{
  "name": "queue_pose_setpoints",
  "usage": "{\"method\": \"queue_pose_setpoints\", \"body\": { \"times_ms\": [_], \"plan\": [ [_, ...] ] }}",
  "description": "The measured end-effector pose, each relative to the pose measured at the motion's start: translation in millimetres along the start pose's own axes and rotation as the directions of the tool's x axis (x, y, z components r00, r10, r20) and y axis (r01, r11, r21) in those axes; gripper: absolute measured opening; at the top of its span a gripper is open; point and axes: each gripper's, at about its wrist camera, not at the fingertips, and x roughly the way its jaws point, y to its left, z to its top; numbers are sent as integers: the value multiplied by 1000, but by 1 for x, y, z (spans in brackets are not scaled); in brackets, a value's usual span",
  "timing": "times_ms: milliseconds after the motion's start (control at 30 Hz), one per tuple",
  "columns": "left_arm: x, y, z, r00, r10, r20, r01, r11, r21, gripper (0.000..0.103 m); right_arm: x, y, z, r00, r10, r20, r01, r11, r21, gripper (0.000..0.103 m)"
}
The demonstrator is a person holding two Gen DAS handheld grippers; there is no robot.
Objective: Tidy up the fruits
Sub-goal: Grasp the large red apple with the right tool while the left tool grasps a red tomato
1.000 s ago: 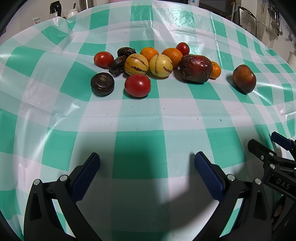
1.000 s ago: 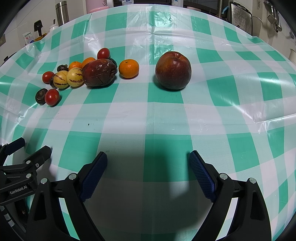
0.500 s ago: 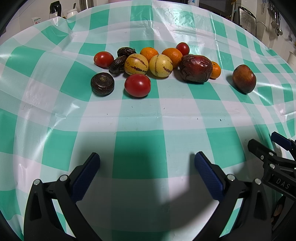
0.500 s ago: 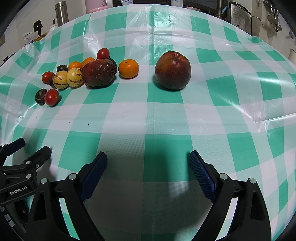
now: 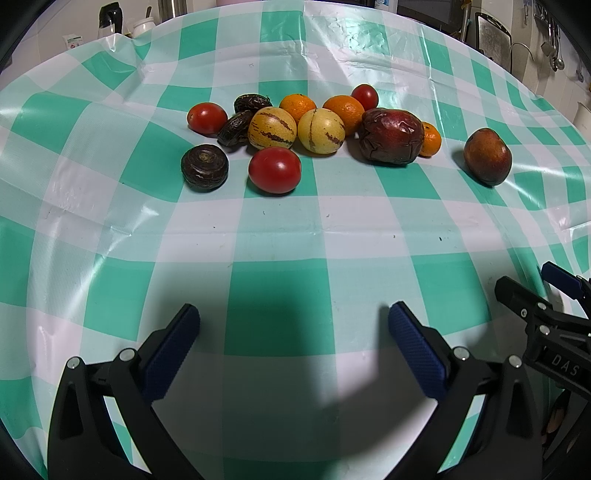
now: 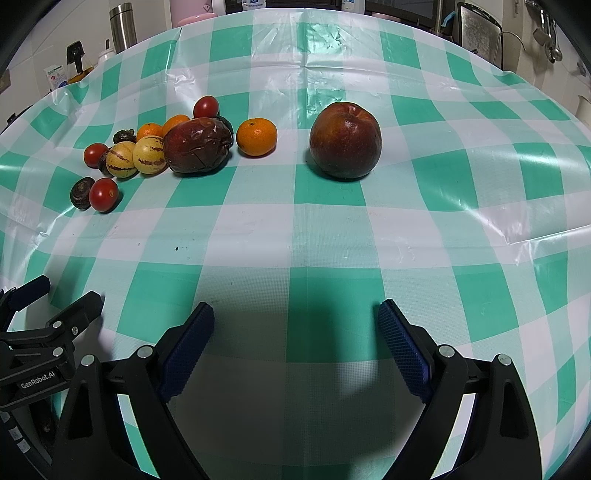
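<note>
A cluster of fruit lies on the green-and-white checked tablecloth: red tomatoes, two yellow striped melons, oranges, dark wrinkled fruits and a wrinkled dark red apple. A smooth red apple stands apart to the right; it also shows in the left wrist view. My left gripper is open and empty, well short of the cluster. My right gripper is open and empty, short of the red apple.
The right gripper's fingers show at the right edge of the left wrist view, the left gripper's at the left of the right view. A steel flask, bottles and kitchen tools stand beyond the table's far edge.
</note>
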Motion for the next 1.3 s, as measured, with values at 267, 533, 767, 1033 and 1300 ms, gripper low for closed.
{"method": "queue_pose_setpoints", "body": {
  "times_ms": [267,533,767,1033,1300],
  "plan": [
    [-3,4,1,1000,-15,-20,16,1000,9,102,2,-2,4,1000,11,-16,-11,1000,-19,87],
    [-11,34,0,994,-107,27,108,992,-61,101,29,-32,46,998,55,-17,-54,998,18,87],
    [-5,46,12,995,-93,31,95,991,-90,101,63,-51,96,1000,28,2,-28,999,46,85],
    [21,28,45,996,-85,-4,84,994,-63,94,82,-45,119,1000,-23,16,23,1000,-9,62],
    [45,9,80,1000,14,17,-13,998,-57,67,83,-27,123,999,-26,19,26,1000,-4,61]
  ]
}}
